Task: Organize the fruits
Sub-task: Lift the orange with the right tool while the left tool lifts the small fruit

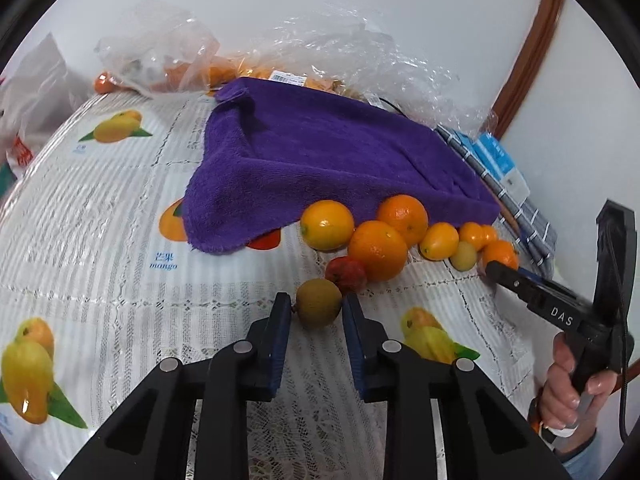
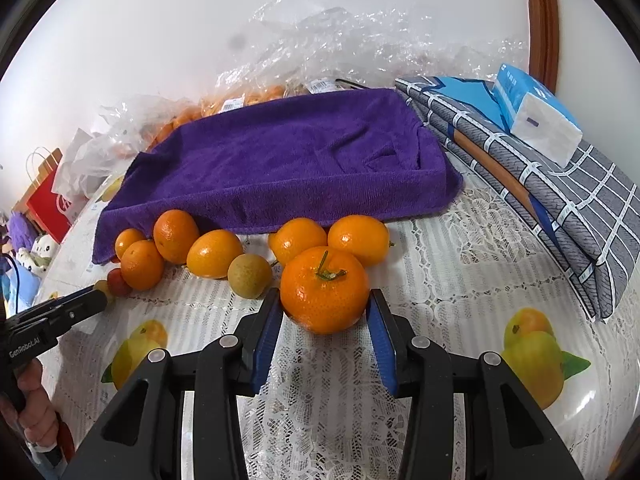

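A row of oranges and small fruits lies along the front edge of a purple towel (image 1: 320, 160), which covers a raised tray-like shape. In the left wrist view my left gripper (image 1: 316, 304) is closed around a small brownish-green round fruit (image 1: 319, 302), beside a red fruit (image 1: 346, 274) and a large orange (image 1: 378, 250). In the right wrist view my right gripper (image 2: 324, 304) is shut on a stemmed orange (image 2: 324, 288). A second brownish fruit (image 2: 249, 276) lies just left of it. The purple towel (image 2: 280, 152) lies behind.
Clear plastic bags (image 1: 320, 52) with more oranges sit behind the towel by the wall. A folded checked cloth (image 2: 560, 208) with a tissue pack (image 2: 536, 116) lies at the right. The lace tablecloth (image 1: 120, 240) has mango prints. A red bag (image 2: 50, 204) stands far left.
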{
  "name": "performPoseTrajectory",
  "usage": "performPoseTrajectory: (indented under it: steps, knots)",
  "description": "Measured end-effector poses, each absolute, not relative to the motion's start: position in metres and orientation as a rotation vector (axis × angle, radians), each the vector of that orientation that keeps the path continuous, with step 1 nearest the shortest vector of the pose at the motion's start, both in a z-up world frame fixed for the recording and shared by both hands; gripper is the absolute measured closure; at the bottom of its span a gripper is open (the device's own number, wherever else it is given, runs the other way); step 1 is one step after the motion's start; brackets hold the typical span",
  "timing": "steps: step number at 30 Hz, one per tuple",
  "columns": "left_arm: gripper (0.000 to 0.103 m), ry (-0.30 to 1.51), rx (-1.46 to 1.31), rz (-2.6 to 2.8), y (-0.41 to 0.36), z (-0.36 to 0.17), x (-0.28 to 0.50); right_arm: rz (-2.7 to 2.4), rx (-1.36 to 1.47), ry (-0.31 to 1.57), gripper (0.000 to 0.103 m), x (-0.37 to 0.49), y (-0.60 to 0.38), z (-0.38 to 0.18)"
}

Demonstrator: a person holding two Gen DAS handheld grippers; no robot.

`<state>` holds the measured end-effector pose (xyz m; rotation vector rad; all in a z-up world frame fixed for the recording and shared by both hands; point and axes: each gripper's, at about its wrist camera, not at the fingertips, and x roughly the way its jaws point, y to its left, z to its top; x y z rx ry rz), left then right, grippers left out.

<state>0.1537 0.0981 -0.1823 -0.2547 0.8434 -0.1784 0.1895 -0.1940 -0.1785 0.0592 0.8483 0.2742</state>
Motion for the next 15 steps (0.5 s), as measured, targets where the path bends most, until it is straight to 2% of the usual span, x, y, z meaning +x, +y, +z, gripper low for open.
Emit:
performPoseTrajectory:
  steps: [15]
  knots:
    - [0.078,0.753,-0.297,-0.168,0.107,-0.172,0.147,0.312,0.117,0.803,0.060,0.185,-0.204,-0.173]
